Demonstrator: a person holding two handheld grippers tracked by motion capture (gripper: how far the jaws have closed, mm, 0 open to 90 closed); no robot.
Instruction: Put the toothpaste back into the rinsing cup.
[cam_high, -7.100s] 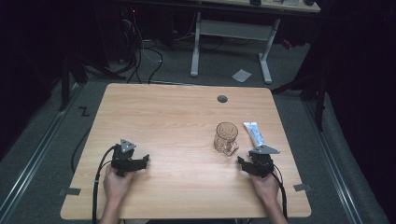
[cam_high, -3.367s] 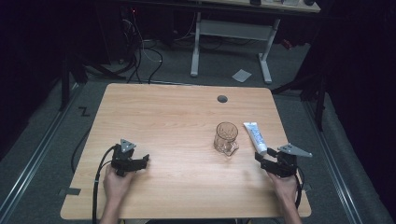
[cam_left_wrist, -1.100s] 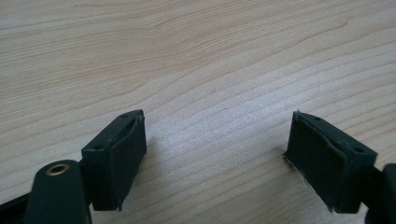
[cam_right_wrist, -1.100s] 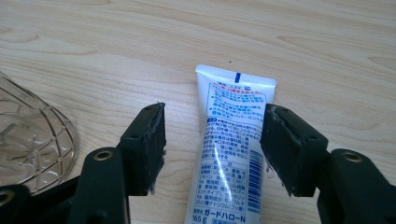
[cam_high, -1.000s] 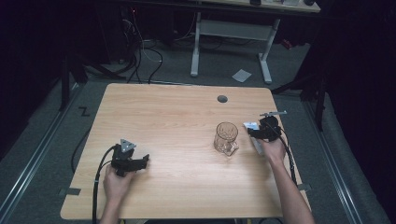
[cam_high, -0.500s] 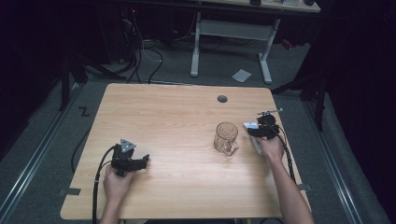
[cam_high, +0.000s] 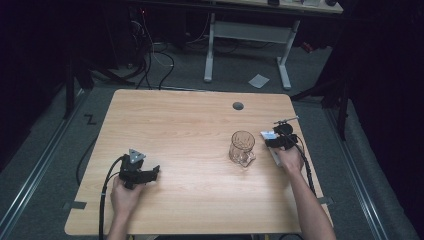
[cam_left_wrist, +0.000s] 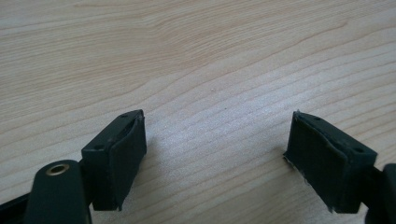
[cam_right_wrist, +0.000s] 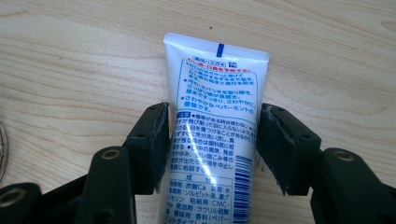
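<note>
Right hand-held gripper (cam_right_wrist: 212, 144): its two black jaws straddle the white plastic tube with blue and red print (cam_right_wrist: 215, 130), one pad on each long edge. They have just been closing on it. The left pad meets the tube's edge and the right pad is touching or nearly so; whether they squeeze it yet cannot be told.
White tube: lies flat on the light wooden table (cam_high: 190, 130), crimped flat end pointing away from the right hand-held gripper, its lower part running back between the jaws.
Clear glass mug (cam_high: 242, 148): stands upright on the table just beside the right hand-held gripper, on the side toward the left one, apart from the tube.
Left hand-held gripper (cam_left_wrist: 215, 161): released, jaws wide apart, bare wood between them, resting low on the table, well apart from mug and tube.
Round grey grommet (cam_high: 238, 106): set in the table beyond the mug.
</note>
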